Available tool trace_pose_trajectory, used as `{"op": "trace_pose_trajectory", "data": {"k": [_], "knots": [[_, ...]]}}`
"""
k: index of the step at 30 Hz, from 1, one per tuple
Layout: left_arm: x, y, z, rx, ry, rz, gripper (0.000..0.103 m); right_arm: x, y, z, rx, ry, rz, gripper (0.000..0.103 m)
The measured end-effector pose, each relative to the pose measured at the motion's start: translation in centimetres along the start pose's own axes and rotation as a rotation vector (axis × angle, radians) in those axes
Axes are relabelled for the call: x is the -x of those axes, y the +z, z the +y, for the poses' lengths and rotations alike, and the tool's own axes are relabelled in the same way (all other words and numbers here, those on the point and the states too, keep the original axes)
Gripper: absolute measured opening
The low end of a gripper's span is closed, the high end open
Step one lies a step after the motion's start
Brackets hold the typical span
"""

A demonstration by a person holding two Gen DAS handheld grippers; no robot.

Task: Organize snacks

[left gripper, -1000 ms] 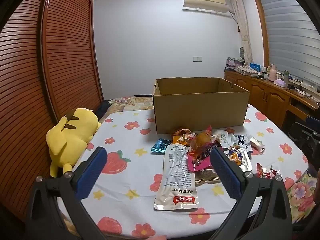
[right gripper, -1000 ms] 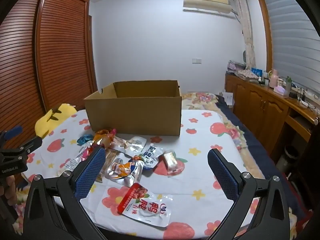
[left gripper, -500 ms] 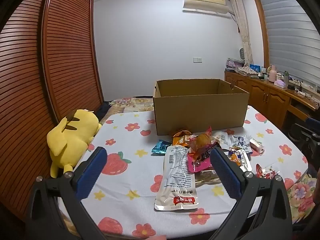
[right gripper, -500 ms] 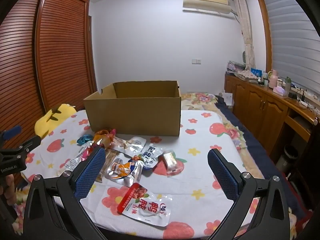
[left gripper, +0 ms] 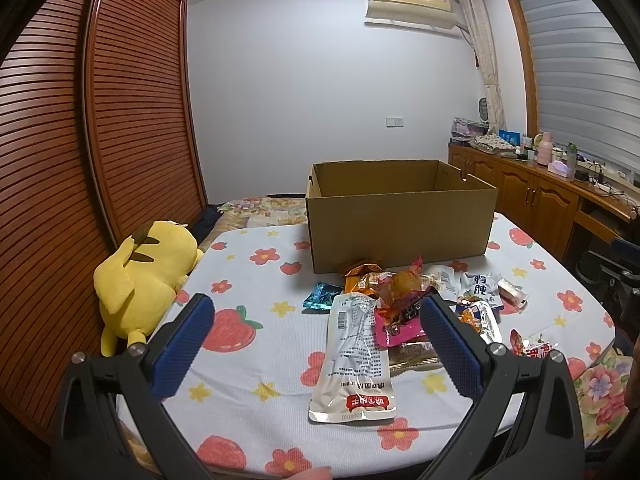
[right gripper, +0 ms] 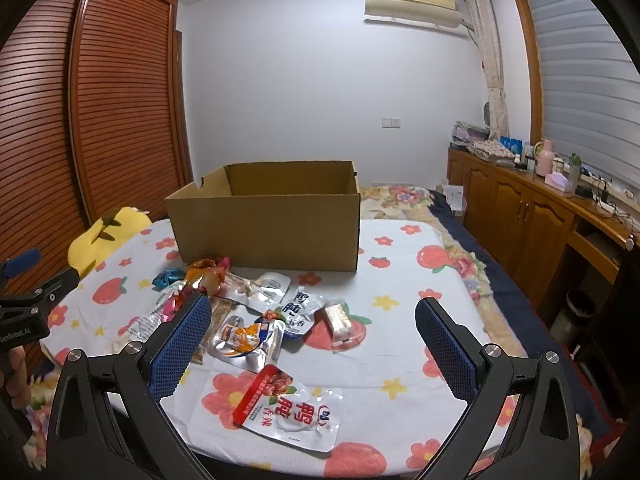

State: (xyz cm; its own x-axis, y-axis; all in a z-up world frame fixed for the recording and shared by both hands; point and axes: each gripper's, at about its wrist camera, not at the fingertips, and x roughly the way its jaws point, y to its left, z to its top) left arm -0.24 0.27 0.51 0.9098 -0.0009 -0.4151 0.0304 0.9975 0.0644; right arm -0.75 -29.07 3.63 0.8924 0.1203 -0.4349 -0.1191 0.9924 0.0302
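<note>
An open cardboard box (left gripper: 400, 224) stands at the back of the table, also in the right wrist view (right gripper: 266, 226). Several snack packets lie in front of it: a long silver pouch (left gripper: 354, 352), a pink packet (left gripper: 400, 320), a red-and-white pouch (right gripper: 290, 408) and an orange-printed silver pouch (right gripper: 248, 338). My left gripper (left gripper: 316, 316) is open and empty, held above the table's near edge. My right gripper (right gripper: 314, 322) is open and empty, above the near right part of the pile. The left gripper also shows at the far left of the right wrist view (right gripper: 28, 300).
The table has a flower-and-strawberry cloth (left gripper: 248, 328). A yellow plush toy (left gripper: 140, 276) lies at its left edge by a slatted wooden wardrobe (left gripper: 120, 120). A wooden sideboard (right gripper: 540, 216) with bottles runs along the right wall. A bin (right gripper: 576, 312) stands on the floor.
Both views have shifted only slightly; the box sits a little lower in the left wrist view. Nothing on the table has moved and both grippers stay open.
</note>
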Motion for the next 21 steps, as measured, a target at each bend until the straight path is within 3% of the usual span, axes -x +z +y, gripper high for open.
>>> {"op": "trace_pose_trajectory", "data": {"k": [21], "knots": [[0.56, 0.9, -0.14, -0.001, -0.001, -0.011, 0.103, -0.03, 0.06, 0.03, 0.0, 0.0, 0.0, 0.103]]}}
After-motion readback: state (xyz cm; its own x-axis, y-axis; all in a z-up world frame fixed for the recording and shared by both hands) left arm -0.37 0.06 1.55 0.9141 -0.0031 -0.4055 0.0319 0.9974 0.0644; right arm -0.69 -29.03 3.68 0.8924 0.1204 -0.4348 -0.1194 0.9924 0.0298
